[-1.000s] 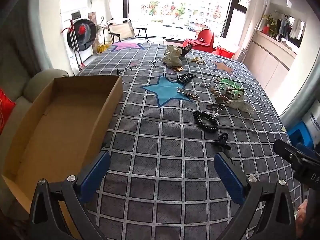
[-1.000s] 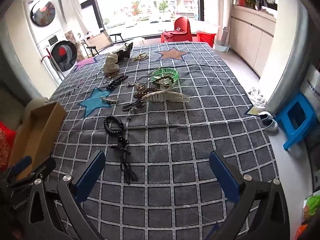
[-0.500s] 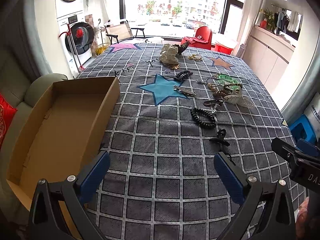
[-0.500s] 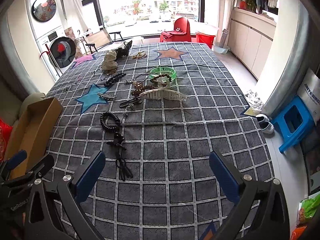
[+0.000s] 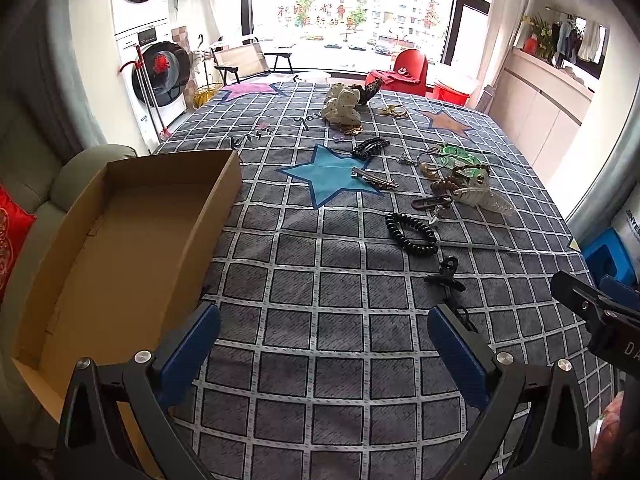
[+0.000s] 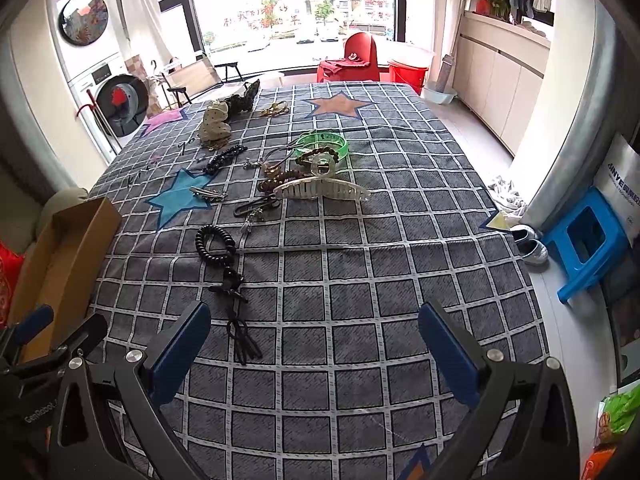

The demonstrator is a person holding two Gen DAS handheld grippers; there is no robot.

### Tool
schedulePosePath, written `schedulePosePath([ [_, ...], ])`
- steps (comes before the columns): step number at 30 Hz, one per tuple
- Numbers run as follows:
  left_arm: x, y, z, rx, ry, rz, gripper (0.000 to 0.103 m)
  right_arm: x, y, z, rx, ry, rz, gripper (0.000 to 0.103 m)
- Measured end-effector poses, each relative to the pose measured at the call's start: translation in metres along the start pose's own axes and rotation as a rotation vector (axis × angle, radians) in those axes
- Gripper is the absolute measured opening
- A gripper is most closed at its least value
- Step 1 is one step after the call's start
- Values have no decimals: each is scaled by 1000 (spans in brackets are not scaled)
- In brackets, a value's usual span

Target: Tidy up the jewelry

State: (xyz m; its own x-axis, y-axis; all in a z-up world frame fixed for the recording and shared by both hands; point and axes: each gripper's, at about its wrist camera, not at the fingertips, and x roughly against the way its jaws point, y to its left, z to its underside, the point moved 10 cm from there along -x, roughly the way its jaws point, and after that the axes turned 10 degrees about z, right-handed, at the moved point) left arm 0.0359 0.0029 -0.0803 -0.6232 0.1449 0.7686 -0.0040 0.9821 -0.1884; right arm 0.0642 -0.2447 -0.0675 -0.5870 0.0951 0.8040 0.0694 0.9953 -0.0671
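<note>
Jewelry and hair pieces lie scattered on a grey checked cloth. A black bead bracelet with a tassel [image 6: 218, 250] lies nearest, also in the left wrist view [image 5: 410, 230]. Behind it are a clear claw clip [image 6: 322, 190], a green bangle [image 6: 324, 144], a silver barrette [image 5: 374, 178] on a blue star and a cream scrunchie [image 5: 340, 106]. An empty cardboard box [image 5: 120, 248] stands on the left. My left gripper [image 5: 324, 344] is open and empty above the cloth's near part. My right gripper [image 6: 314, 340] is open and empty, right of the tassel.
The table's right edge drops to the floor, where a blue stool [image 6: 588, 240] and shoes [image 6: 530, 240] stand. A grey sofa with a red cushion [image 5: 12, 232] is beyond the box. My right gripper shows at the right edge of the left wrist view [image 5: 592, 308].
Both grippers have pulled back and risen a little, so the table looks smaller and farther away. The jaws have stayed open. No item has moved.
</note>
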Motion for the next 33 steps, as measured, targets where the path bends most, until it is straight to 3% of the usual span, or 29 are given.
schedulePosePath([
  [33,1,2,-1,-9,2,-23,103,-1,-1,0,-3,2,-2,103],
])
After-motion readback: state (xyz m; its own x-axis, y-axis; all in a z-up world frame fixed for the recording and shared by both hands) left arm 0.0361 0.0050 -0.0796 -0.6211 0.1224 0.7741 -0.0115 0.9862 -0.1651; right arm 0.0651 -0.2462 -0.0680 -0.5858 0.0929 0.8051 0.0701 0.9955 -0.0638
